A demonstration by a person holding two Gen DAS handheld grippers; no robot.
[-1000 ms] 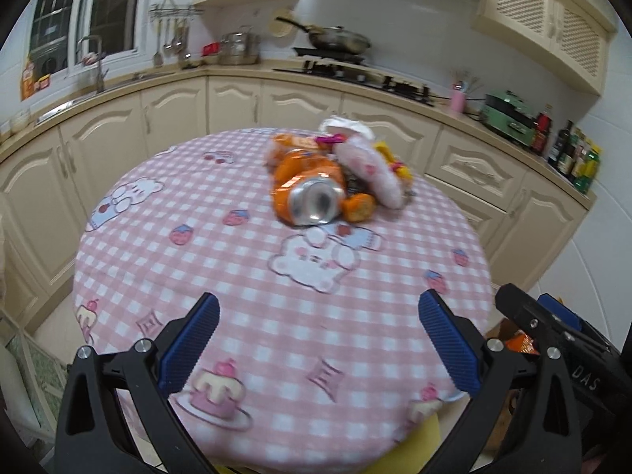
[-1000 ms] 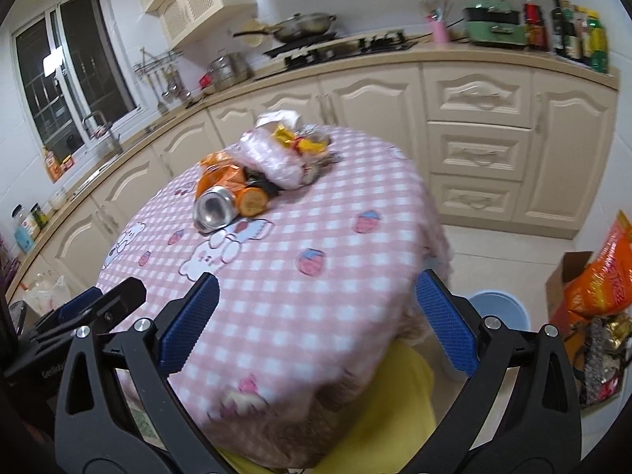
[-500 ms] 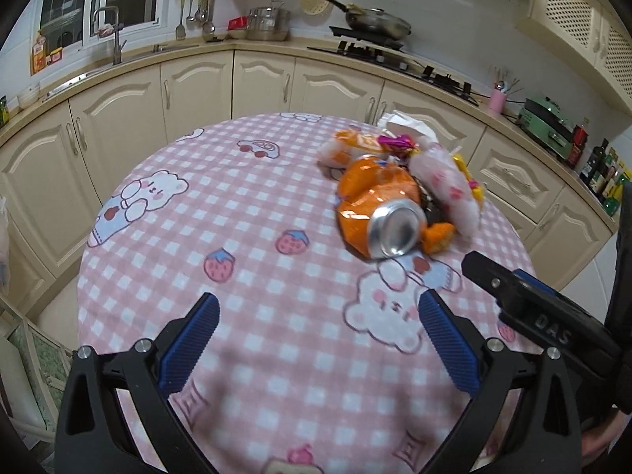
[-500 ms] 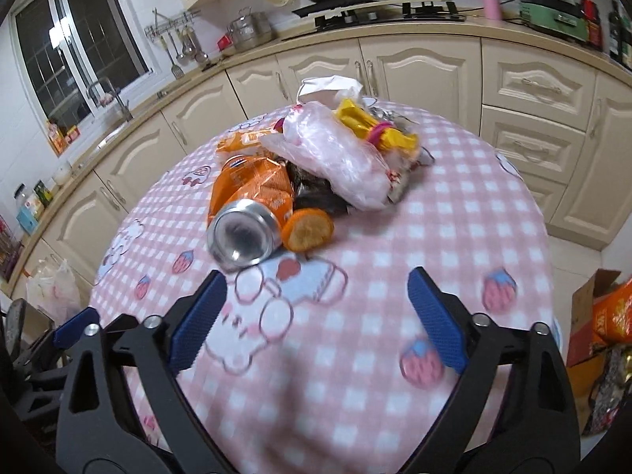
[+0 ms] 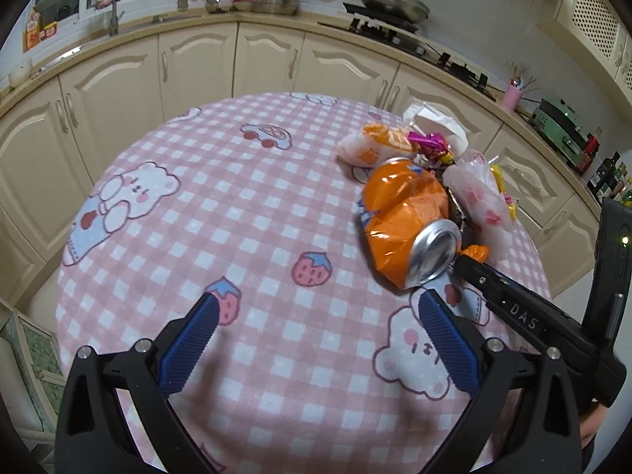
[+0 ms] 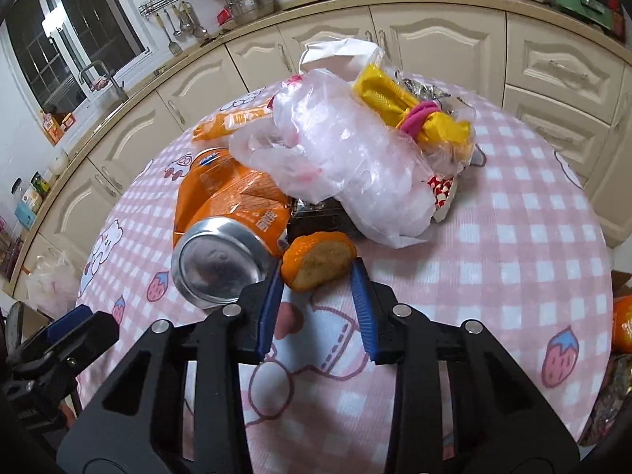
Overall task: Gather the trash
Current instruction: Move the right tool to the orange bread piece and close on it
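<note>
A heap of trash lies on the round table with the pink checked cloth: a crushed orange can, a clear plastic bag, yellow wrappers and a piece of orange peel. My right gripper is closing on the peel, whose two sides touch the blue pads. The can's silver base lies right next to the left finger. In the left wrist view the can is at the right, with the right gripper's finger reaching in under it. My left gripper hangs open over bare cloth.
Cream kitchen cabinets curve around behind the table, with a sink, pots and a stove on the counter. A white plastic bag sits on the floor at the left, orange packaging at the right edge.
Both grippers moved forward over the table toward the trash heap. The right gripper's jaws went from wide open to narrow, around the orange peel. The left stayed open.
</note>
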